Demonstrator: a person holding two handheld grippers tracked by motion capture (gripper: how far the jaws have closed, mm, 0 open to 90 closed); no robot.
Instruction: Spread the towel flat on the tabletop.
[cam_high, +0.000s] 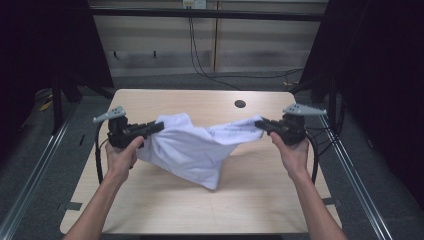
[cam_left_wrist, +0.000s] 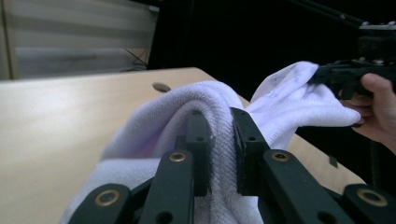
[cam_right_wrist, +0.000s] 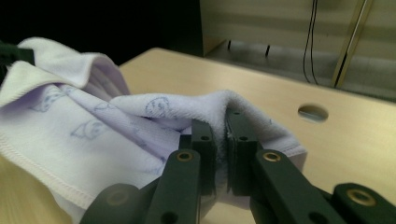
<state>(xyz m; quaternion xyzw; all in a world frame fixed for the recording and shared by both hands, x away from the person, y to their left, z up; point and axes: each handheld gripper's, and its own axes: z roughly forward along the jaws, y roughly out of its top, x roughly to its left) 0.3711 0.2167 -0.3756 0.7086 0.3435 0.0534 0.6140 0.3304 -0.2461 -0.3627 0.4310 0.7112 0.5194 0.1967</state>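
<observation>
A white towel (cam_high: 197, 147) with faint printed figures hangs between the two grippers above the wooden table (cam_high: 165, 202), sagging in the middle with one corner drooping toward the tabletop. My left gripper (cam_high: 159, 127) is shut on the towel's left end; in the left gripper view the jaws pinch a fold of the towel (cam_left_wrist: 205, 100), and my left gripper (cam_left_wrist: 219, 122) points toward the other hand. My right gripper (cam_high: 258, 123) is shut on the towel's right end. In the right gripper view a fold of the towel (cam_right_wrist: 140, 116) is clamped in my right gripper (cam_right_wrist: 220, 125).
A round cable hole (cam_high: 240, 104) lies in the table's far part. Black cables (cam_high: 200, 65) run down the back wall. Metal rails (cam_high: 357, 170) flank the table on both sides.
</observation>
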